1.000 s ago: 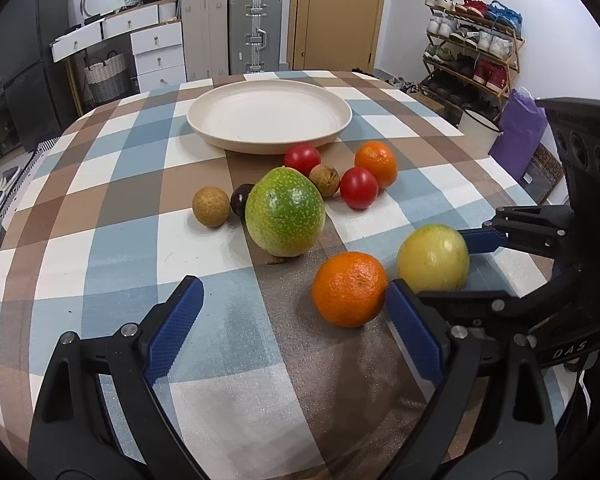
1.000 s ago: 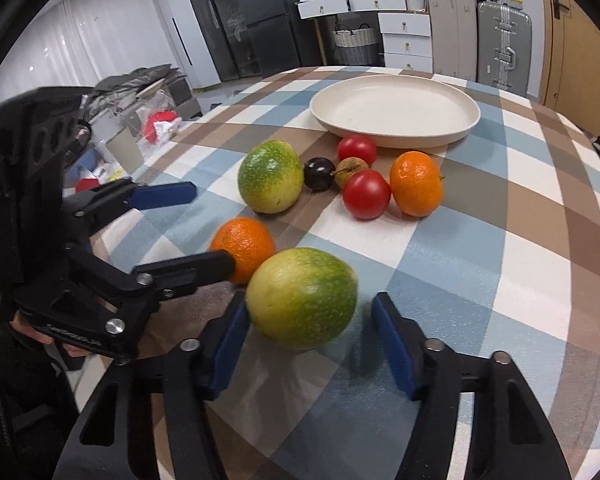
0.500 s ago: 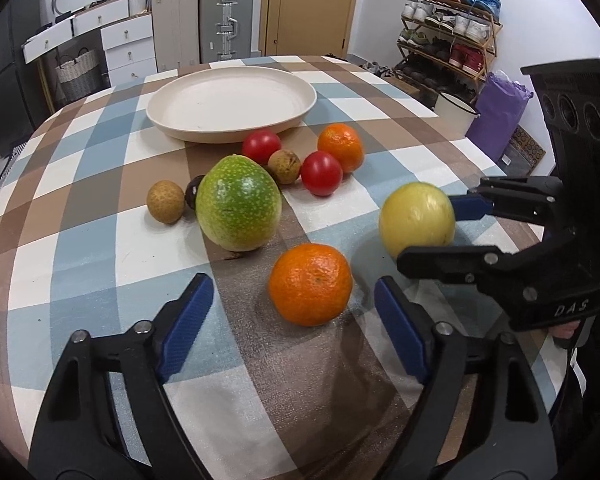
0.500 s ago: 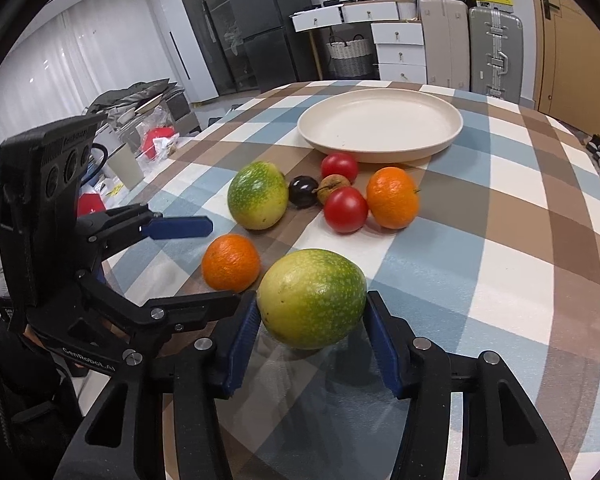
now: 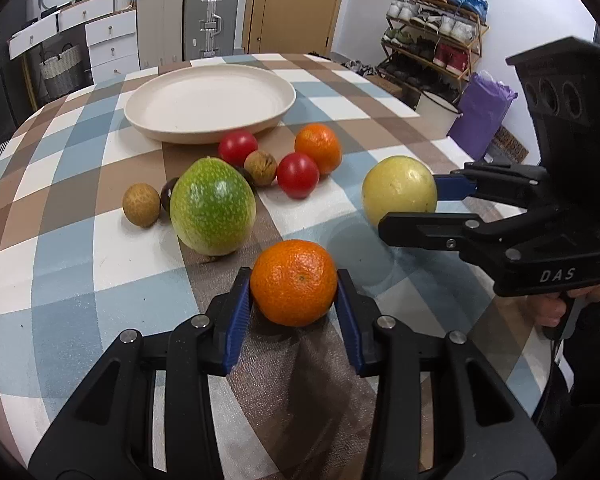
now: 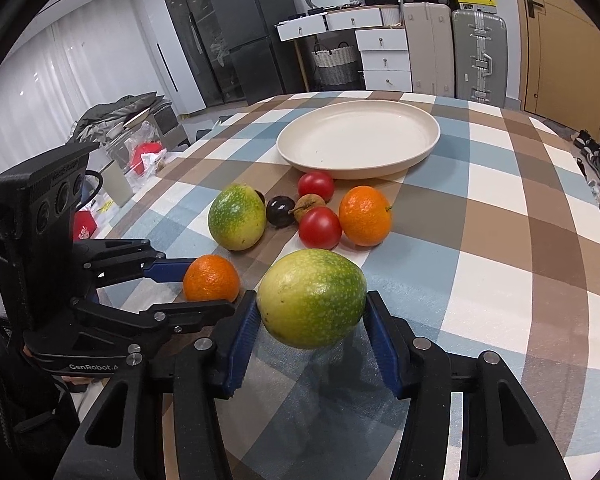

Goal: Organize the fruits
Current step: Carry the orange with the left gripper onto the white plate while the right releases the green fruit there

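Both grippers have closed since a second ago: the left gripper [image 5: 294,300], then spread wide beside the near orange [image 5: 294,282], now pinches it between its blue pads, and the right gripper [image 6: 311,334] now clamps the yellow-green fruit [image 6: 311,298] it had only straddled. The near orange is bright, pebbled-skinned and round, with a small stem scar facing the camera; it sits low over the checked cloth of the bench [image 5: 80,248], and whether it touches the cloth I cannot tell. The yellow-green fruit is egg-shaped, green with pale speckles on top and fading to yellow at one end; in the left wrist view its far side shows pale yellow, and a shadow lies on the cloth beneath it. Beyond them a larger speckled green fruit [image 5: 213,206] rests beside a brown longan [image 5: 141,205], a dark plum [image 6: 280,211], two red tomatoes [image 5: 298,175] and a second orange [image 5: 318,148]. Behind the cluster lies the cream plate [image 5: 210,130].
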